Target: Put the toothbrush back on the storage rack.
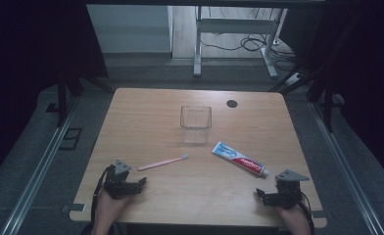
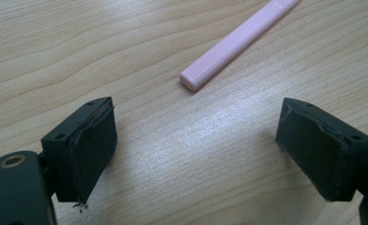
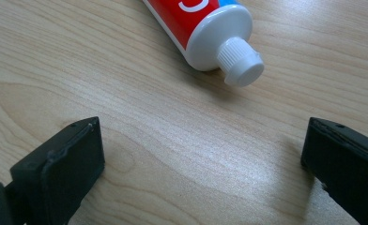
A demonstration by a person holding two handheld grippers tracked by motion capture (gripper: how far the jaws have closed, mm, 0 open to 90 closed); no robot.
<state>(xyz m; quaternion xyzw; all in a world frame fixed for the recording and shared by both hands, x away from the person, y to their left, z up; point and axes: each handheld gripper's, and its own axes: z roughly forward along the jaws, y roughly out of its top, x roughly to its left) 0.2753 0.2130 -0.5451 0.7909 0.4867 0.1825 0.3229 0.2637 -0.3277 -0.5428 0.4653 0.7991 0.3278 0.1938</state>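
- You have one bench (image 1: 146, 117) in front of you, a pale wood top, with three loose things on it: one toothbrush, one toothpaste tube and one clear cup.
- Your left gripper (image 1: 142, 181) sits at about 7 o'clock on the bench, near the front edge. Its jaws stand wide apart with nothing between them; the left gripper view has bare wood in the gap.
- The single pink toothbrush (image 1: 163, 162) lies flat at about 1 o'clock from your left gripper, close but not touching. Its handle end points toward you and its bristle head points away, toward 2 o'clock.
- In the left gripper view the handle end of the toothbrush (image 2: 229, 49) lies just beyond the jaws, at 12 to 1 o'clock.
- Your right gripper (image 1: 259, 195) sits at about 5 o'clock on the bench, also by the front edge. Its jaws are wide as well, gripping nothing.
- The one toothpaste tube (image 1: 240, 158) lies flat at about 11 o'clock from your right gripper, its white cap toward you and its flat tail toward the bench middle.
- In the right gripper view the cap end of the toothpaste tube (image 3: 238, 58) lies just ahead of the jaws, at 12 o'clock, apart from them.
- The one clear cup (image 1: 196, 124) stands upright near the bench centre, between and beyond both things.
- One small dark round spot (image 1: 232, 103) marks the bench at 1 o'clock from the cup.
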